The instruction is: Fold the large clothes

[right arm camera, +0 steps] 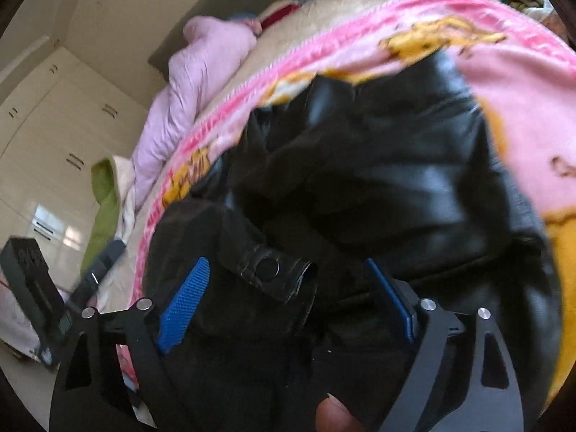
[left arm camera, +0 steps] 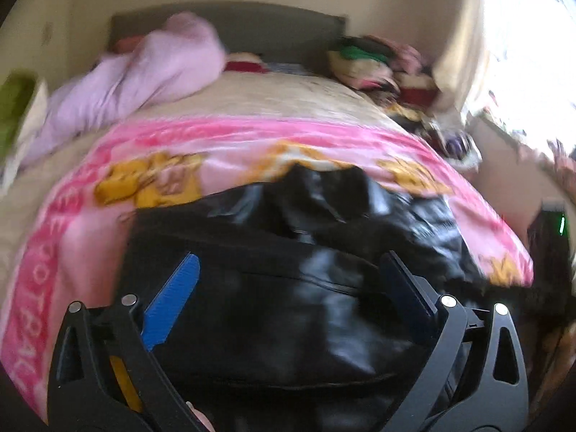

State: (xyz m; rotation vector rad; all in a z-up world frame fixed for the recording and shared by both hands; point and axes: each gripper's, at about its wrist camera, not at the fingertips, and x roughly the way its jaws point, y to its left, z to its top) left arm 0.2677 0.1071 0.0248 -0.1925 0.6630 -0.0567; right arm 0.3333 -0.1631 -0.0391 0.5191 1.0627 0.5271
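A black leather jacket point(left arm camera: 324, 223) lies crumpled on a pink blanket point(left arm camera: 216, 136) with yellow cartoon prints, spread over the bed. My left gripper point(left arm camera: 289, 257) hovers over the jacket's near part, blue pads point(left arm camera: 180, 288) wide apart and nothing pinched; it is open. In the right wrist view the jacket point(right arm camera: 396, 162) fills the middle. My right gripper point(right arm camera: 287, 262) is open too. A snap tab point(right arm camera: 268, 270) of the jacket lies between its fingers point(right arm camera: 187, 298), clear of both pads. A fingertip of the person point(right arm camera: 331, 414) shows at the bottom edge.
A lilac duvet point(left arm camera: 162, 68) is bunched at the bed's far left, by the grey headboard point(left arm camera: 270, 28). A heap of coloured clothes point(left arm camera: 370, 61) lies far right, near a bright window point(left arm camera: 532, 54). White wardrobe doors point(right arm camera: 54, 126) stand beyond the bed. A black device point(right arm camera: 28, 280) shows at left.
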